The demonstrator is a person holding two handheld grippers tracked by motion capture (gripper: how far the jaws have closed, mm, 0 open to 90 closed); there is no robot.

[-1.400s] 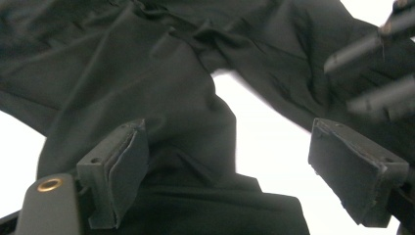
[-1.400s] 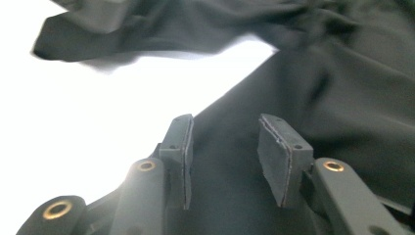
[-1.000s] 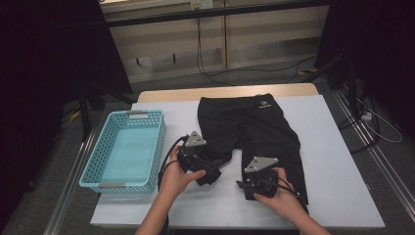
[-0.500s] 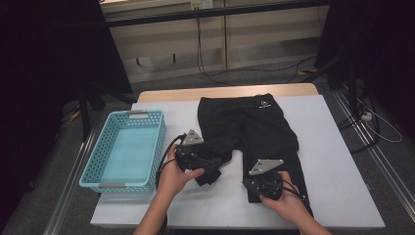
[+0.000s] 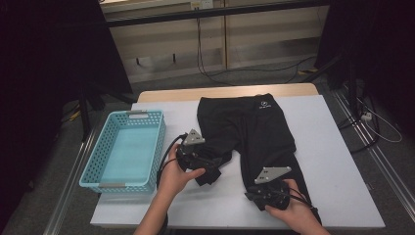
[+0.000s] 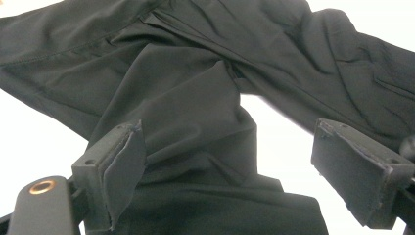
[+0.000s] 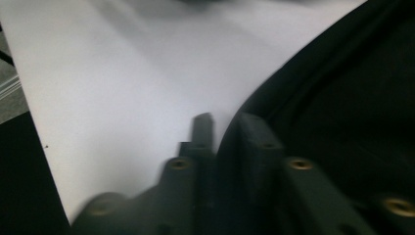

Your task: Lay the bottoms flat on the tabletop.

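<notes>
Bare table (image 5: 337,161) rt of trousers (image 5: 249,132); basket (image 5: 93,181) holds nothing. L gripper (image 6: 230,176) fingers released; R gripper (image 7: 222,132) fingers clamp trouser hem.

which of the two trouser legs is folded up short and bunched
The leg under the left gripper, nearest the basket; the other leg lies straight.

White table (image 5: 337,161) with wooden strip along far edge. Light blue perforated basket (image 5: 94,171) on table's left part, long side running front to back, white label plates on near and far rims, inside bare. Beyond table: grey floor, black cables (image 5: 230,78) trailing across it, pale wall panels (image 5: 254,34) behind. Dark curtains (image 5: 44,73) both sides. Metal rail (image 5: 386,166) along floor at right; white cable (image 5: 386,128) beside it.
</notes>
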